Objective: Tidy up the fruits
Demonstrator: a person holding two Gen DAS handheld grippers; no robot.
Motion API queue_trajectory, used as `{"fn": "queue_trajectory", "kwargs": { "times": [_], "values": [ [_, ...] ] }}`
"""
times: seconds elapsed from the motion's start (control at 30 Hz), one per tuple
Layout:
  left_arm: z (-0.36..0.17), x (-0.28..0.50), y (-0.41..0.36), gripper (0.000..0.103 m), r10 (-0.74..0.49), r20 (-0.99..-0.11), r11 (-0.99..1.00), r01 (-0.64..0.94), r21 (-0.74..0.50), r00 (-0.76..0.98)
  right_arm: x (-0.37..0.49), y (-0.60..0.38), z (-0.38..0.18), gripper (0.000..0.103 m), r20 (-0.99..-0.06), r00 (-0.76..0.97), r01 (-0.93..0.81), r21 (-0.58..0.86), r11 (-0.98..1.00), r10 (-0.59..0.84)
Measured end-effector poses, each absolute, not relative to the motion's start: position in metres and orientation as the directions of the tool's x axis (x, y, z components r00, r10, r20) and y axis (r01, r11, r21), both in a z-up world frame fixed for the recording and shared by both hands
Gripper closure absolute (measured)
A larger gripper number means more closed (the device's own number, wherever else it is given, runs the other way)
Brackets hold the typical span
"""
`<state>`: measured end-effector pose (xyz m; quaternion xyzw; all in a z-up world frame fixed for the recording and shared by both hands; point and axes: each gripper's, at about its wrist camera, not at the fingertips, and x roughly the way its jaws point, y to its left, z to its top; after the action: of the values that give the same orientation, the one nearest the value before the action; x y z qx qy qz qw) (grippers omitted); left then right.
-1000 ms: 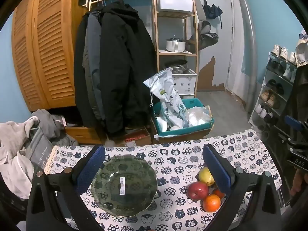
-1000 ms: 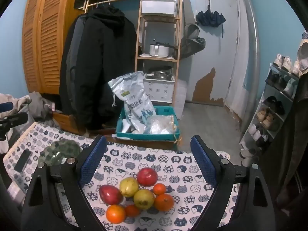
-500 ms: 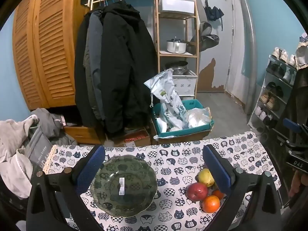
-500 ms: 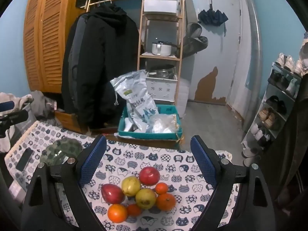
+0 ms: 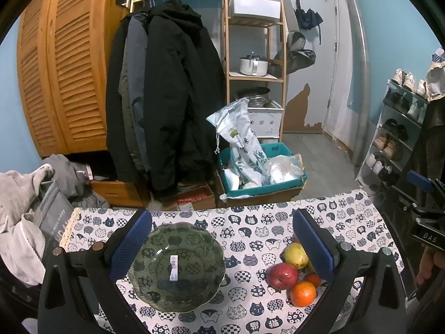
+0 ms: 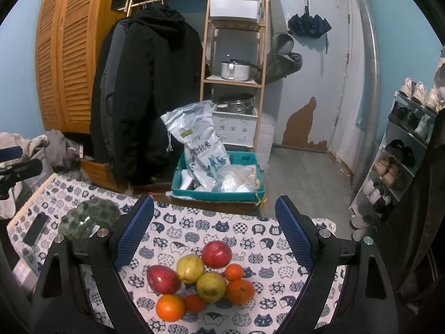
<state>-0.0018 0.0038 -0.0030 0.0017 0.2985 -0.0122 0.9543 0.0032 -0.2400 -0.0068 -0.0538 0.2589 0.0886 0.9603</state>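
In the left wrist view, the left tool's right finger (image 5: 313, 246) covers part of the fruit pile (image 5: 292, 272), so the fruits behind it cannot be counted. The bowl's (image 5: 178, 267) left rim sits behind the other finger. The dark flat object (image 6: 35, 228) near the tabletop (image 6: 194, 225) edge is too small to identify.

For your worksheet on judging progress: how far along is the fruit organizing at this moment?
Nothing looks done: the green bowl holds no fruit. All the fruit sits piled on the tablecloth. Nothing is in hand: the left gripper and right gripper are open. Every piece remains to be moved.
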Motion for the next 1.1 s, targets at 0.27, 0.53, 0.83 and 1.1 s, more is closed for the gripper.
{"fn": "queue_trajectory", "kwargs": {
  "times": [0.27,0.53,0.83,1.1],
  "values": [
    [-0.0045,-0.0017,0.0037,0.001,-0.024,-0.573,1.0,0.026,-0.006,0.819,0.0035,-0.2395,-0.0064,0.016,-0.507,0.85,-0.198,-0.059,0.978,0.141],
    [-0.0053,-0.0019,0.0031,0.001,-0.025,-0.574,1.0,0.025,-0.007,0.819,0.0035,-0.2398,-0.0058,0.016,-0.507,0.85,-0.198,-0.06,0.978,0.141],
    [-0.005,-0.0015,0.0034,0.001,-0.026,-0.575,1.0,0.026,-0.008,0.818,0.0038,-0.2403,-0.0046,0.016,-0.506,0.851,-0.197,-0.061,0.979,0.14],
    [-0.0057,-0.002,0.0026,0.001,-0.026,-0.575,1.0,0.026,-0.009,0.818,0.0036,-0.2395,-0.0047,0.016,-0.506,0.851,-0.197,-0.061,0.978,0.14]
  ]
}}
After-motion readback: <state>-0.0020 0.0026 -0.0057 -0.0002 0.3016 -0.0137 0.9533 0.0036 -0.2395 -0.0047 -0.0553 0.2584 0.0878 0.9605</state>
